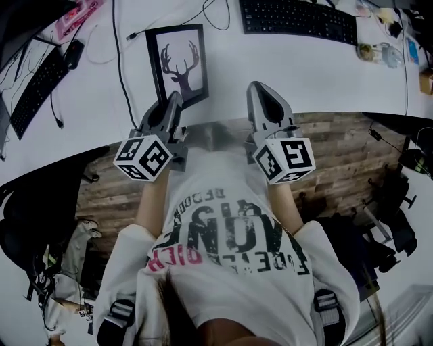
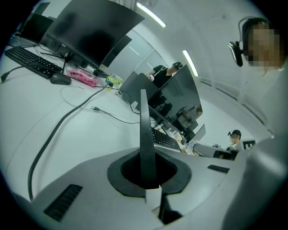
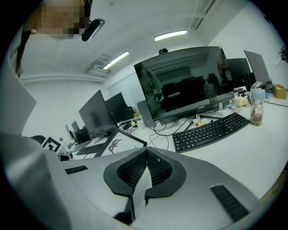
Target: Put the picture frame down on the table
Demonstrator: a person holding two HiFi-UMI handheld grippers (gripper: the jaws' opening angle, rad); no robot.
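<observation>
A black picture frame with a deer silhouette on white hangs tilted over the white table. My left gripper is shut on the frame's near lower edge. In the left gripper view that edge shows as a thin black bar standing between the pads of the left gripper. I cannot tell whether the frame's far edge touches the table. My right gripper is shut with nothing in it, a little right of the frame. In the right gripper view, the shut right gripper points past the picture frame.
A black keyboard lies at the back right of the table, with a monitor behind it. Another keyboard and a mouse are at the left. A black cable runs beside the frame. A jar stands far right.
</observation>
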